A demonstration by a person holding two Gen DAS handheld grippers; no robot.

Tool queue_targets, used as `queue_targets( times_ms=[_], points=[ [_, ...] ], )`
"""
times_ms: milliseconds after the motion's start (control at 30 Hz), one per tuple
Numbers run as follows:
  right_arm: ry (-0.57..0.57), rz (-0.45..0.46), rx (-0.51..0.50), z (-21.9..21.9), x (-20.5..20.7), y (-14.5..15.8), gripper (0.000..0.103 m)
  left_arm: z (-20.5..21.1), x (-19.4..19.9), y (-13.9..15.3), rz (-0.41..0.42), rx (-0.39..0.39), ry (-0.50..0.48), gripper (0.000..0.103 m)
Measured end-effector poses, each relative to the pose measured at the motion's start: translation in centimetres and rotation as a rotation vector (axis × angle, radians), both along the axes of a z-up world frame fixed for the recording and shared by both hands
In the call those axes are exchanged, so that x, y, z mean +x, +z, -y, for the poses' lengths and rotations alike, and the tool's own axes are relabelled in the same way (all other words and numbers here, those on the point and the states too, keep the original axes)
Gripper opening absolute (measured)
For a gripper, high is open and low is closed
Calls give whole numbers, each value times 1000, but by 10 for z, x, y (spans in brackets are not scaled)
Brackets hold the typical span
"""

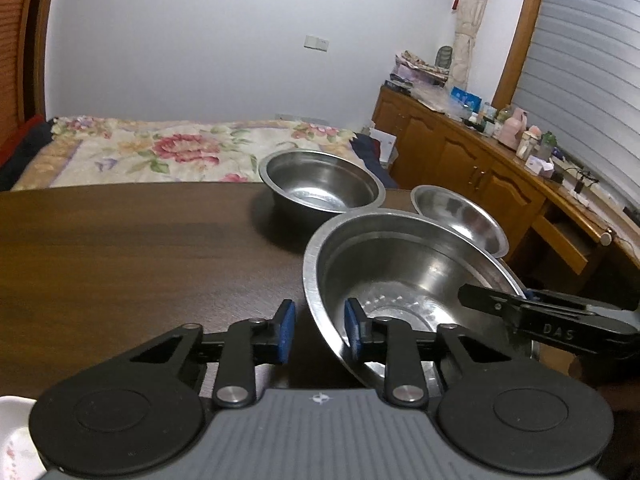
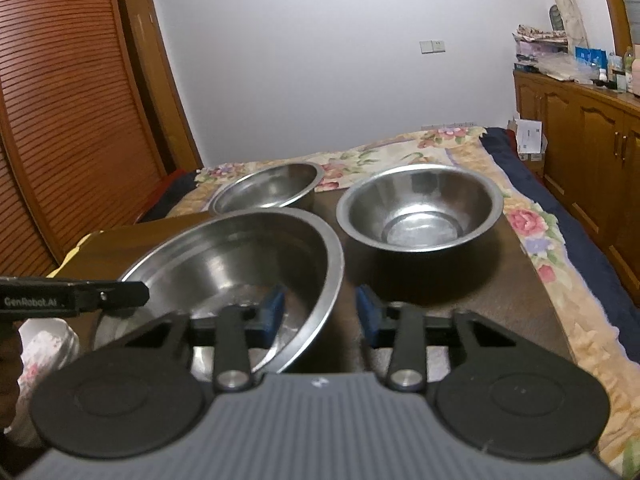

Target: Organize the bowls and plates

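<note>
A large steel basin sits near me on the dark wooden table. My left gripper is open, its jaws straddling the basin's left rim. My right gripper is open, its jaws straddling the basin's right rim. A deep steel bowl stands behind it. A smaller steel bowl stands to the right. A white floral dish lies at the near left.
The table's right edge drops to a bed with a floral blanket. A wooden cabinet with clutter runs along the right wall. A slatted wardrobe stands at the left.
</note>
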State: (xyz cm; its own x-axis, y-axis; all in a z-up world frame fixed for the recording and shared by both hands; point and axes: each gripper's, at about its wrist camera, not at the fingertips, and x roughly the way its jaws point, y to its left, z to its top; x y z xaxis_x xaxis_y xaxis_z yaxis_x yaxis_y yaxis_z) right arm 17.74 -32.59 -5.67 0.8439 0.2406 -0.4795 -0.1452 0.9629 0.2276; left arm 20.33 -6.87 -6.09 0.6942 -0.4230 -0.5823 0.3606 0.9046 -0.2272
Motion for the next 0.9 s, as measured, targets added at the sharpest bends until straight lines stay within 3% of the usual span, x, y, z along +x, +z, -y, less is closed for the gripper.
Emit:
queue_targets(
  times_ms=[33,100,433,900],
  points=[
    [1,-5,8,1,1,-1,28,0,0,0,-3,-7,-8,19],
    [20,-5,37,2,2,-2,19,3,-1,1,-7,-4,-10,19],
    [-2,2,89,11,-23,13,18,5,-36,18,29,-15,-46,20],
    [-12,9,83,7,-69,16,18,0,-94,25,60,14,-56,20]
  ],
)
